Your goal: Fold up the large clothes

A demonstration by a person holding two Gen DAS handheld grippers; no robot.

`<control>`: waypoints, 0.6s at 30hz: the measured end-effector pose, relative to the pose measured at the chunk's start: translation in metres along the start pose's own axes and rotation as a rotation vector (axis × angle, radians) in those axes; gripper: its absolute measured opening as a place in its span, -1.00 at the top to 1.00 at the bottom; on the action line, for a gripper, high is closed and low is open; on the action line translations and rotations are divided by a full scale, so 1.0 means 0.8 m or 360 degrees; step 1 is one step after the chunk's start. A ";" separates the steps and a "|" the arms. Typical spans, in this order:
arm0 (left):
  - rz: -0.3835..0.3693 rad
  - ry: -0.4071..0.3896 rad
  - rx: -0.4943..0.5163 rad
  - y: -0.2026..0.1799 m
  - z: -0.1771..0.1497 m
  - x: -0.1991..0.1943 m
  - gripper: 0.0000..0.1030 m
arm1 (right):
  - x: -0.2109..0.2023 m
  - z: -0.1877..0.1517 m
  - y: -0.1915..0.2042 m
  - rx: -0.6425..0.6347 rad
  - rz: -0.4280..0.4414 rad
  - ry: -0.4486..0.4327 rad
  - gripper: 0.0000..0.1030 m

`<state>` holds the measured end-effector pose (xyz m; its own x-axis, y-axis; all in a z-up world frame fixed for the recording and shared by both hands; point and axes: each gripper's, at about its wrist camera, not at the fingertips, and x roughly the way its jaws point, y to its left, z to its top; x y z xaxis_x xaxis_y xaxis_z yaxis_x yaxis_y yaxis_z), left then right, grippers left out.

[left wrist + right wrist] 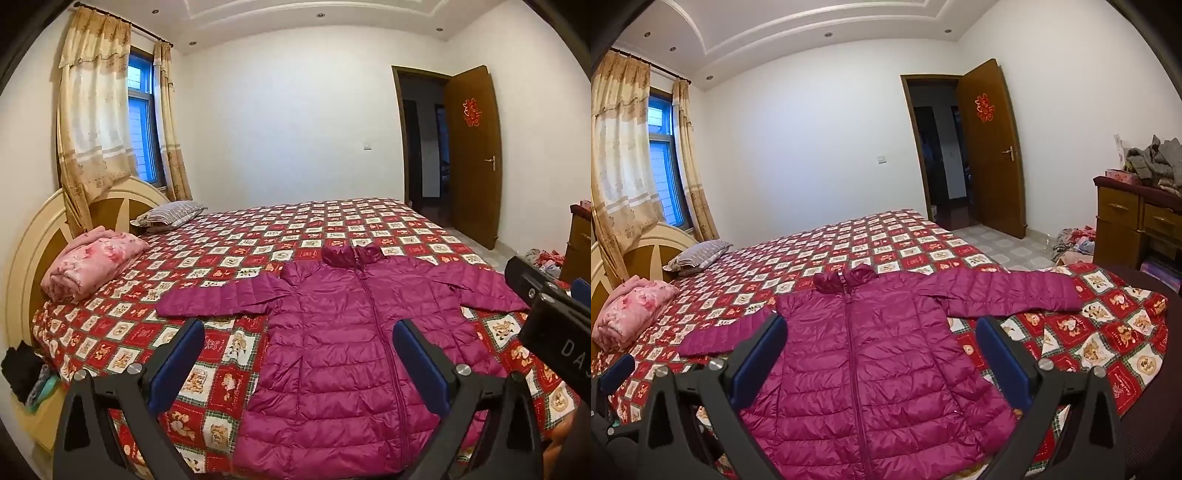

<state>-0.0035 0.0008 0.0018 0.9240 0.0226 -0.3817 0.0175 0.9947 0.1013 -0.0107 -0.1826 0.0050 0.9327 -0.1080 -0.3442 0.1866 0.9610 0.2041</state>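
Magenta quilted puffer jacket [332, 332], sleeves spread flat on patchwork bed [229, 236]; left gripper [299, 365] and right gripper [882, 362] fingers wide apart, empty.

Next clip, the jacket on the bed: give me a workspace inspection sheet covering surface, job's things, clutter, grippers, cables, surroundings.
Surface: bed with red patterned quilt, mostly flat.
Job's things: purple jacket lies spread front up, zipped, both sleeves out to the sides, unfolded.
Clutter: folded pink blanket and striped pillow near the headboard, apart from the jacket.
Grippers: left gripper and right gripper both open, above the jacket's lower part, holding nothing.
Cables: nothing seen.
Surroundings: open door, curtained window, dresser with a clothes pile on top, more clothes on the floor.
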 end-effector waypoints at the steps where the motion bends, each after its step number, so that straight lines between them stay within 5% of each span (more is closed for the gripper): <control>1: -0.0003 0.0007 0.0003 -0.001 -0.001 0.002 -0.98 | 0.000 0.000 0.000 0.0002 0.0000 -0.0002 -1.00; 18: -0.0037 0.0018 0.0006 -0.002 0.000 0.000 -0.98 | -0.001 -0.002 0.002 0.0004 0.0003 -0.0008 -1.00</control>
<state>-0.0034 -0.0006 0.0012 0.9189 0.0009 -0.3944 0.0401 0.9946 0.0958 -0.0115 -0.1806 0.0044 0.9345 -0.1076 -0.3392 0.1858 0.9605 0.2070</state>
